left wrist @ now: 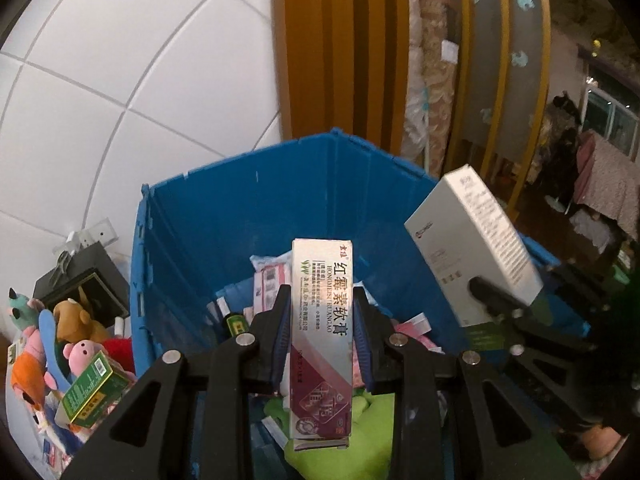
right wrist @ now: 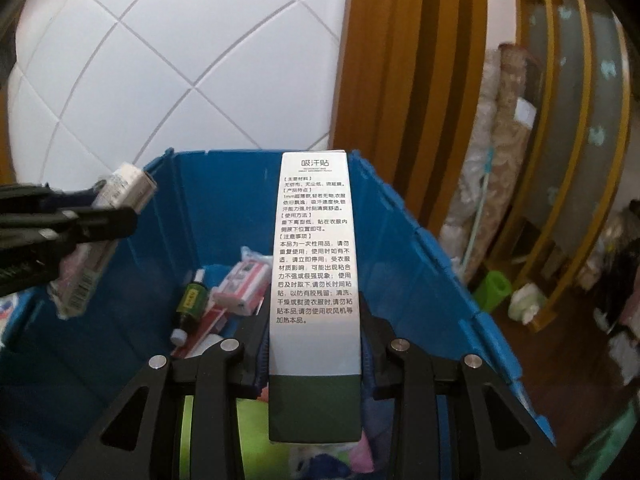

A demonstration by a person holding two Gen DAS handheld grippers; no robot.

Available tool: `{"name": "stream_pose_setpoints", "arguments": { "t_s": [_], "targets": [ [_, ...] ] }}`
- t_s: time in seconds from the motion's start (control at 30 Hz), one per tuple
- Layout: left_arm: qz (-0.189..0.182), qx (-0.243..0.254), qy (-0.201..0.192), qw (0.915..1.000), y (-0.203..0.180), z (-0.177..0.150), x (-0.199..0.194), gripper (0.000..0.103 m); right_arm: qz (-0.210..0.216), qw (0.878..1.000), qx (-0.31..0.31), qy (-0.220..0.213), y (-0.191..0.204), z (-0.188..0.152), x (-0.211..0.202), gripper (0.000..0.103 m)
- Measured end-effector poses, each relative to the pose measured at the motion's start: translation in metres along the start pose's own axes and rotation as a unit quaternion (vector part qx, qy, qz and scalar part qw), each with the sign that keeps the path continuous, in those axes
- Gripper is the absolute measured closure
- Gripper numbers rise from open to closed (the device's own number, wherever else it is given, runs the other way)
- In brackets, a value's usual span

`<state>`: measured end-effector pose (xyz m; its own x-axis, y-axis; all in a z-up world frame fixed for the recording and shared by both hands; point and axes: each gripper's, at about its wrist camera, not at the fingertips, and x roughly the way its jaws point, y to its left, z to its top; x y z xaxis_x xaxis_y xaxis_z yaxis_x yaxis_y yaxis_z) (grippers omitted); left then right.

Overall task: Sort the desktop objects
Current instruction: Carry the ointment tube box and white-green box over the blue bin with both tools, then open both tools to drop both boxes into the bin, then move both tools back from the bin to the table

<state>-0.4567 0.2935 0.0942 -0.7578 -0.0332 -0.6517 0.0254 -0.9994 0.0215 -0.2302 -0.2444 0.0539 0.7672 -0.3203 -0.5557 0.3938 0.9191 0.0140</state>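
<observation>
My left gripper (left wrist: 322, 300) is shut on a long white and maroon ointment box (left wrist: 322, 320), held upright over the open blue crate (left wrist: 240, 208). My right gripper (right wrist: 316, 312) is shut on a tall white box with a dark green base (right wrist: 314, 264), also over the blue crate (right wrist: 420, 248). In the left wrist view the white and green box (left wrist: 472, 248) hangs at the right in the right gripper's fingers (left wrist: 492, 298). The right wrist view shows the ointment box (right wrist: 108, 232) at the left, in the other gripper. On the crate floor lie pink and white packets (right wrist: 244, 284) and a small green bottle (right wrist: 191, 304).
Left of the crate a heap of plush toys (left wrist: 60, 340) and a green carton (left wrist: 94, 392) lie beside a black box (left wrist: 80, 284). A white tiled wall (left wrist: 120, 80) stands behind; wooden door frames (left wrist: 340, 48) and rolled fabric (left wrist: 430, 80) are at the back right. Green cloth (left wrist: 360, 432) lies under the grippers.
</observation>
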Motion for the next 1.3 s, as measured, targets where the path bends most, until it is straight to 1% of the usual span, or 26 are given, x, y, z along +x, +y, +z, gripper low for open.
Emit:
{"name": "stream_pose_setpoints", "arguments": {
  "t_s": [0.03,0.07,0.13,0.27,0.5,0.6,0.67,0.7,0.73,0.8,0.83,0.87,1.0,1.07,1.13,1.2,1.27,1.3],
  "targets": [
    [0.001,-0.001,0.005,1.0,-0.001,0.0,0.004,0.075,-0.003,1.0,-0.003,-0.003,0.0,0.0,0.0,0.069],
    [0.002,0.0,0.009,1.0,-0.001,0.001,0.008,0.075,-0.012,1.0,-0.004,0.003,-0.001,0.001,0.003,0.069],
    [0.005,0.0,0.015,0.9999,-0.001,0.002,0.013,0.075,-0.001,1.0,0.001,0.009,-0.004,0.001,0.007,0.069],
    [0.014,0.005,0.024,0.9996,-0.005,0.003,0.023,0.075,0.006,1.0,0.003,0.013,-0.007,0.002,0.007,0.069],
    [0.017,0.002,0.037,0.9992,-0.005,-0.001,0.03,0.075,0.0,1.0,-0.014,0.019,-0.002,0.002,0.008,0.069],
    [0.026,0.002,0.036,0.999,-0.006,-0.002,0.028,0.074,0.001,1.0,-0.015,0.022,-0.002,0.002,0.009,0.068],
    [0.035,-0.001,0.037,0.9987,-0.004,-0.003,0.027,0.071,0.002,1.0,-0.016,0.023,-0.001,0.002,0.009,0.068],
    [0.041,-0.003,0.036,0.9985,-0.004,-0.003,0.026,0.062,0.001,1.0,-0.015,0.023,-0.002,0.003,0.009,0.067],
    [0.045,-0.004,0.035,0.9984,-0.003,-0.003,0.025,0.05,0.0,1.0,-0.016,0.022,-0.001,0.003,0.009,0.065],
    [0.056,-0.005,0.027,0.998,-0.002,-0.003,0.021,0.04,-0.002,1.0,-0.015,0.022,-0.002,0.003,0.009,0.054],
    [0.061,-0.005,0.022,0.9979,-0.001,-0.003,0.018,0.039,-0.001,1.0,-0.013,0.02,-0.003,0.003,0.007,0.042],
    [0.064,-0.005,0.019,0.9978,-0.001,-0.004,0.015,0.039,0.0,1.0,-0.011,0.017,-0.004,0.004,0.006,0.032],
    [0.087,-0.005,-0.001,0.9962,0.002,-0.008,0.001,0.036,-0.001,1.0,-0.019,0.014,-0.001,0.005,0.005,0.015],
    [0.104,-0.005,-0.016,0.9944,0.004,-0.01,-0.009,0.033,-0.001,1.0,-0.019,0.014,0.0,0.006,0.005,0.0],
    [0.117,-0.009,-0.036,0.9924,0.009,-0.014,-0.023,0.03,0.001,1.0,-0.02,0.014,0.0,0.007,0.004,0.0],
    [0.123,-0.016,-0.058,0.9906,0.016,-0.016,-0.037,0.029,-0.002,0.999,-0.022,0.023,0.002,0.006,0.006,0.0],
    [0.138,-0.021,-0.077,0.9872,0.021,-0.018,-0.048,0.027,0.017,0.999,-0.025,0.026,0.005,0.006,0.004,0.0],
    [0.147,-0.026,-0.093,0.9844,0.026,-0.021,-0.059,0.026,0.023,0.999,-0.024,0.027,0.008,0.006,0.002,0.0]
  ]
}}
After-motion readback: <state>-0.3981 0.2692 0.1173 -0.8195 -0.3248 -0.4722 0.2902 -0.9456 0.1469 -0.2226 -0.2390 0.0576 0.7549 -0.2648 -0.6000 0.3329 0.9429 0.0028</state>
